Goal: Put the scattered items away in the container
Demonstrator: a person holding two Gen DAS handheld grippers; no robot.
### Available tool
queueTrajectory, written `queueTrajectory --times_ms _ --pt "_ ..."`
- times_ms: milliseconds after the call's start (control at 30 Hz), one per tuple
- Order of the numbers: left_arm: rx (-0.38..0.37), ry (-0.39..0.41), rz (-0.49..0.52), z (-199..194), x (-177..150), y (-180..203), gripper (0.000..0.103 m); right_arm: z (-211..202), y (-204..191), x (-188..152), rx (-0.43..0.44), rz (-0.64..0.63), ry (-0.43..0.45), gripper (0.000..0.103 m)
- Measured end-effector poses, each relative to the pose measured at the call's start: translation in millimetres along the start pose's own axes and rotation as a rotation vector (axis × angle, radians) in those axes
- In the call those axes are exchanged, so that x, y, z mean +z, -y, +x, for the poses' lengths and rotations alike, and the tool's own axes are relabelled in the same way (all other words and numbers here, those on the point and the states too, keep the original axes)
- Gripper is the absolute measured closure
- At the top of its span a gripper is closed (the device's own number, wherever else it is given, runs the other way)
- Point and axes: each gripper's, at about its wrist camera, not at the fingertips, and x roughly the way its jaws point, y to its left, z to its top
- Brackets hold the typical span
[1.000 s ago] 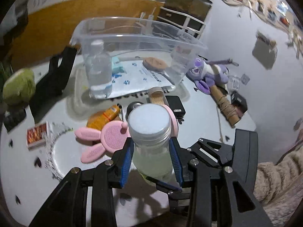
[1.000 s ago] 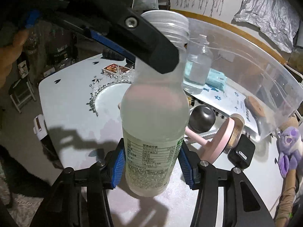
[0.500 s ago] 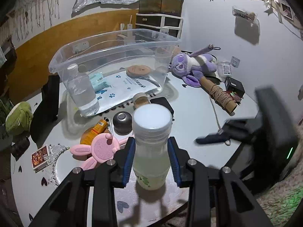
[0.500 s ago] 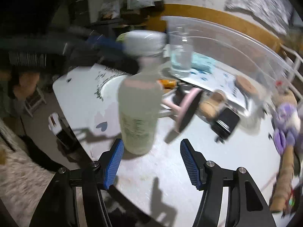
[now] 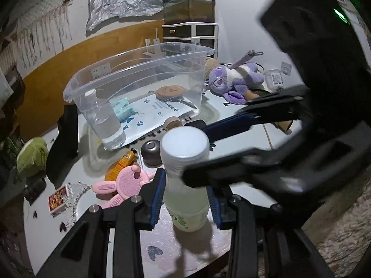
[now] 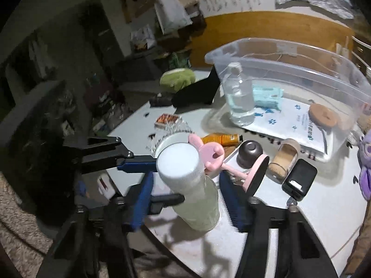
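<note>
A cloudy drink bottle (image 5: 185, 180) with a white cap is held above the table by my left gripper (image 5: 185, 197), which is shut on its body. My right gripper (image 6: 185, 199) is open; its blue pads stand on both sides of the same bottle (image 6: 192, 190) without touching it, and its arm crosses the left wrist view (image 5: 289, 139). The clear plastic container (image 5: 139, 69) stands behind, holding a clear bottle (image 5: 104, 118), a tissue pack and a paw-print pouch.
On the white table (image 5: 231, 120) lie a pink bunny brush (image 5: 125, 183), an orange tube (image 5: 120, 164), a dark bowl (image 5: 150, 150), a purple plush (image 5: 234, 81), a black box (image 6: 299, 180), a pink mirror (image 6: 255, 173) and a small card box (image 5: 58, 199).
My right gripper let go of the bottle, swung away, and is back over it from a higher angle, open. My left gripper kept hold and raised the bottle.
</note>
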Motion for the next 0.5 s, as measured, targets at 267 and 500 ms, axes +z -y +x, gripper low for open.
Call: queueTrajectory --times_ms 267,500 --pt "0.08 0.033 0.012 -2.3 -13.7 2.0 0.055 4.8 -2.3 0.6 -0.009 -0.03 -0.037 0.06" --pt "0.109 0.016 0.009 17.9 -42.7 4.0 0.045 3.1 0.5 4.2 -0.025 0.013 -0.061 0.06"
